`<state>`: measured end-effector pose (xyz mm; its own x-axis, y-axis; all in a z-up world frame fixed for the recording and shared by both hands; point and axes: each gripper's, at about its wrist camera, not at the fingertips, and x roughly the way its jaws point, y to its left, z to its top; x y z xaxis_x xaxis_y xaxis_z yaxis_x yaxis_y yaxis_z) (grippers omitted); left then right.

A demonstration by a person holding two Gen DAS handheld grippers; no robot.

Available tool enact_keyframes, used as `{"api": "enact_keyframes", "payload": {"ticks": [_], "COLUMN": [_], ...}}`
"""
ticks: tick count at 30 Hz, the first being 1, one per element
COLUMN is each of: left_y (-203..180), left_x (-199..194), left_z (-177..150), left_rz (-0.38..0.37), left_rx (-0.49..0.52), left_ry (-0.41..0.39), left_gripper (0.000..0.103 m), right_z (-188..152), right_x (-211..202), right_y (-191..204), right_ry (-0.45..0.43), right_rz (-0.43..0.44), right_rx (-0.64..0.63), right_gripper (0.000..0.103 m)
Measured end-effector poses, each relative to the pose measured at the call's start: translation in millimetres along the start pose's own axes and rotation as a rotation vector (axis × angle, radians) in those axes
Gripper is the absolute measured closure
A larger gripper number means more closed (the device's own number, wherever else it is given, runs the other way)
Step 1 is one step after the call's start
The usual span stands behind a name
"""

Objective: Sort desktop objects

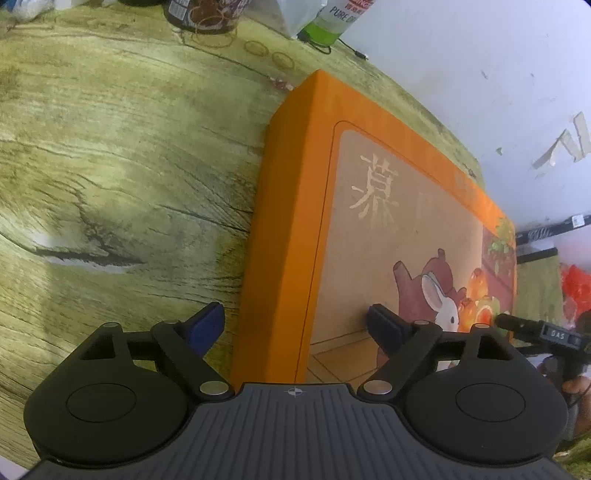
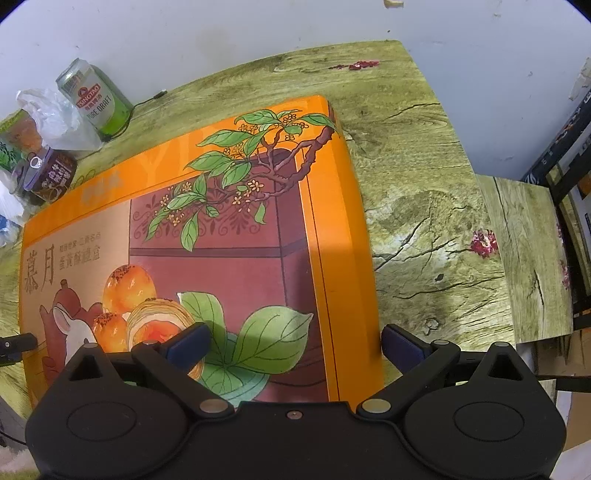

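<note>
A large flat orange gift box (image 1: 291, 206) with a rabbit and pastry picture lies on the wood-grain table (image 1: 122, 166). My left gripper (image 1: 295, 325) is open and straddles the box's left edge, one finger over the table, one over the lid. In the right wrist view the same box (image 2: 221, 240) fills the middle. My right gripper (image 2: 295, 343) is open and straddles the box's right edge, left finger over the lid, right finger beside the box wall. Whether the fingers touch the box cannot be told.
A green beer can (image 2: 94, 99), a crumpled plastic bag (image 2: 55, 118) and a dark jar (image 2: 51, 177) stand at the table's back by the wall. The can (image 1: 332, 22) and jar (image 1: 207, 14) also show in the left wrist view. The table edge (image 2: 480, 177) lies to the right.
</note>
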<state>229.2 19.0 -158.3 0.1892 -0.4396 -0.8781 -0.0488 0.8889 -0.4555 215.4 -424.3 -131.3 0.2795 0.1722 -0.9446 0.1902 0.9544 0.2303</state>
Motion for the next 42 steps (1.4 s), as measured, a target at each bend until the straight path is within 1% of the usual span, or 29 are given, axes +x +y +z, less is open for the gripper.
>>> {"api": "enact_keyframes", "payload": {"ticks": [3, 18, 26, 42], "left_y": [-1, -20, -25, -36], "left_x": [0, -7, -10, -22], "left_z": [-1, 4, 6, 12], "left_rz": [-0.015, 0.050, 0.061, 0.054], "left_rx": [-0.006, 0.065, 0.081, 0.128], "left_ry": [-0.003, 0.004, 0.007, -0.025], "left_gripper": [0.023, 0.030, 0.031, 0.031], "right_z": [0, -1, -1, 2], "right_x": [0, -9, -16, -25], "right_y": [1, 8, 9, 12], "right_ry": [-0.002, -0.028, -0.049, -0.084], "right_rz": [-0.004, -0.009, 0.002, 0.006], "right_rx": [-0.005, -0.018, -0.017, -0.017], "right_gripper": [0.003, 0.005, 0.005, 0.005]}}
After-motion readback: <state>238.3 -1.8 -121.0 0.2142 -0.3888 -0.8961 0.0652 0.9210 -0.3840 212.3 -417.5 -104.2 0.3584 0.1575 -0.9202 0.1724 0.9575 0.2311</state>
